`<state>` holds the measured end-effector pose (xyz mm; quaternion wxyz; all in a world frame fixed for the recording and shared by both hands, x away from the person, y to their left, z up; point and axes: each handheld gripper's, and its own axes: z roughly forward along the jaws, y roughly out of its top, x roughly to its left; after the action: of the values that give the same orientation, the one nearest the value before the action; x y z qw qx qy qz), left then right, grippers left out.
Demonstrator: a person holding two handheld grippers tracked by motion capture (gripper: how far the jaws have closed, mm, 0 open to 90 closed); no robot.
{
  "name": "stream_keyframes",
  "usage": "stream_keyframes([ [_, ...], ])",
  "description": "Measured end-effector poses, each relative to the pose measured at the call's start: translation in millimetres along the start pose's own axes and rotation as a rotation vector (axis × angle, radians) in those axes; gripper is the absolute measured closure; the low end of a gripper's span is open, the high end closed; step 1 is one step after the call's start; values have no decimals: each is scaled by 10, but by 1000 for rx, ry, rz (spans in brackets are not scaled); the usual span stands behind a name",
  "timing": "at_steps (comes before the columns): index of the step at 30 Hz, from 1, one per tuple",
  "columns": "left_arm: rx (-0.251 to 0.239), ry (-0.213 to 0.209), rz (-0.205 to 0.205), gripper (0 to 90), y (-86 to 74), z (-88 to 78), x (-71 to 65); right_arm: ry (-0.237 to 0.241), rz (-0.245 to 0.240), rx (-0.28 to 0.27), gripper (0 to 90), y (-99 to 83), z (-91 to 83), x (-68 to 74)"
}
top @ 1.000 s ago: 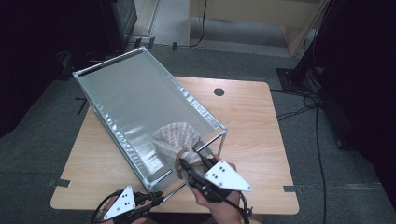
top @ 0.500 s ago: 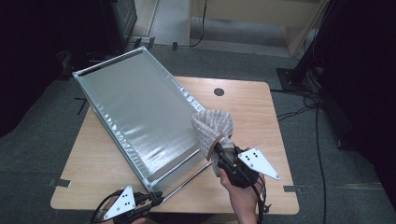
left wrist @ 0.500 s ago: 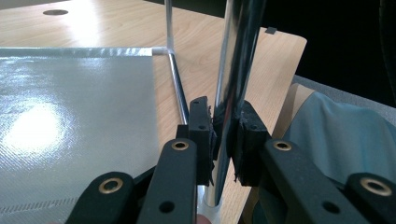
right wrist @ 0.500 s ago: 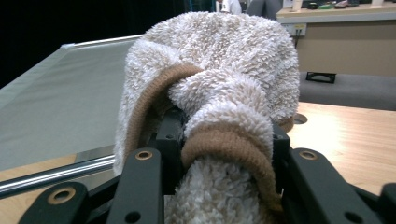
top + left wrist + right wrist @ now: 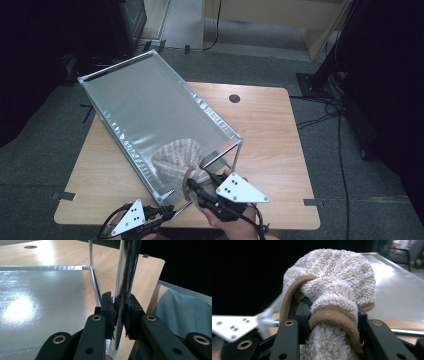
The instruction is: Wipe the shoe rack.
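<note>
A tilted silver sheet (image 5: 150,110) in a metal frame stands on the wooden table (image 5: 270,130). My left gripper (image 5: 170,210) is at the frame's near corner. In the left gripper view the left gripper (image 5: 120,307) is shut on an upright shiny frame rod (image 5: 127,270), beside the silver sheet (image 5: 37,302). My right gripper (image 5: 195,182) is shut on a bunched beige towel (image 5: 177,155), which rests against the sheet's lower end. In the right gripper view the towel (image 5: 337,277) bulges out of the right gripper (image 5: 332,312), with the sheet (image 5: 397,290) behind it.
The table has a round cable hole (image 5: 234,98) at its far side. Bare wood lies to the right of the frame. Cables (image 5: 330,115) trail over the grey floor at the right. Teal fabric (image 5: 180,312) hangs just past the table's near edge.
The right gripper carried the towel off the sheet's right edge, then brought it back left onto the sheet's lower end. The left gripper stayed on the rod.
</note>
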<state>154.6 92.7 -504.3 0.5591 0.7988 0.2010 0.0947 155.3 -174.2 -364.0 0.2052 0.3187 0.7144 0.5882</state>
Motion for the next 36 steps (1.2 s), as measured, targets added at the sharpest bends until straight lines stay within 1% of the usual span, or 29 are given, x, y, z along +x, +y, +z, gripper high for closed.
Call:
stream_keyframes([
  [1, -2, 0, -2, 803, -1, 1, -2, 5, -24, 4, 617, 5, 10, 38],
  [2, -2, 1, -3, 803, -1, 2, -3, -14, -41, 7, 617, 8, 19, 59],
  [3, -2, 1, -3, 803, -1, 2, -3, -14, -41, 7, 617, 8, 19, 59],
  [4, -1, 3, -2, 803, -2, 2, -4, -25, -20, 10, 616, 6, 16, 24],
  [5, -1, 3, -2, 803, -2, 2, -4, -25, -20, 10, 616, 6, 16, 24],
  [6, -1, 2, -2, 804, -2, 1, -4, -46, 15, 4, 617, -13, -1, -71],
  [7, -1, 2, -2, 804, -2, 1, -4, -46, 15, 4, 617, -13, -1, -71],
  [8, -1, 1, -1, 803, -2, 2, -1, -71, 41, 0, 618, -25, -29, -149],
  [9, -1, 1, -1, 804, -2, 2, -1, -71, 41, 0, 618, -25, -29, -149],
  [11, -1, 0, 0, 804, -3, 3, 0, -117, 52, -7, 618, -35, -61, -232],
  [12, -1, 0, 1, 804, -3, 4, 1, -170, 54, -16, 618, -48, -95, -329],
  [14, -1, 0, 2, 804, -3, 4, 4, -208, 69, -22, 618, -64, -123, -401],
  [16, 0, -1, 0, 804, -2, 4, 5, -266, 64, -33, 617, -90, -153, -489],
  [17, 0, -1, 0, 804, -2, 4, 5, -266, 64, -33, 617, -90, -153, -489],
  [18, 0, -1, -1, 804, -2, 4, 5, -312, 71, -44, 617, -127, -184, -573],
  [20, 2, -2, 0, 804, -1, 7, 8, -352, 71, -56, 619, -178, -209, -645],
  [21, 2, -2, 0, 804, -1, 7, 8, -352, 71, -56, 619, -178, -209, -645],
  [22, 0, 1, 2, 805, -2, 10, 9, -391, 67, -57, 623, -241, -224, -696],
  [23, 0, 1, 2, 806, -2, 10, 9, -391, 67, -57, 623, -241, -224, -696],
  [24, -1, 3, 7, 806, -2, 11, 9, -414, 56, -51, 627, -280, -228, -717],
  [25, -1, 3, 10, 808, -3, 9, 10, -462, 45, -27, 643, -372, -232, -760],
  [26, -1, 1, 11, 808, -3, 7, 12, -488, 52, -2, 651, -426, -229, -785],
  [27, -1, 1, 11, 808, -3, 7, 12, -488, 52, -2, 651, -426, -229, -785],
  [28, 1, -4, 10, 808, -5, 5, 14, -536, 71, 62, 656, -572, -208, -860],
  [31, 1, -6, 12, 807, -4, 5, 20, -549, 111, 163, 662, -849, -162, -1002],
  [32, 2, -9, 12, 807, -4, 5, 24, -549, 111, 163, 662, -849, -162, -1002],
  [34, 2, -14, 9, 806, -3, 7, 28, -542, 167, 266, 666, -1079, -72, -1111],
  [35, 2, -14, 9, 806, -3, 7, 28, -542, 167, 266, 666, -1079, -72, -1111],
  [36, 2, -16, 8, 806, -4, 8, 31, -530, 182, 307, 666, -1163, -4, -1132],
])
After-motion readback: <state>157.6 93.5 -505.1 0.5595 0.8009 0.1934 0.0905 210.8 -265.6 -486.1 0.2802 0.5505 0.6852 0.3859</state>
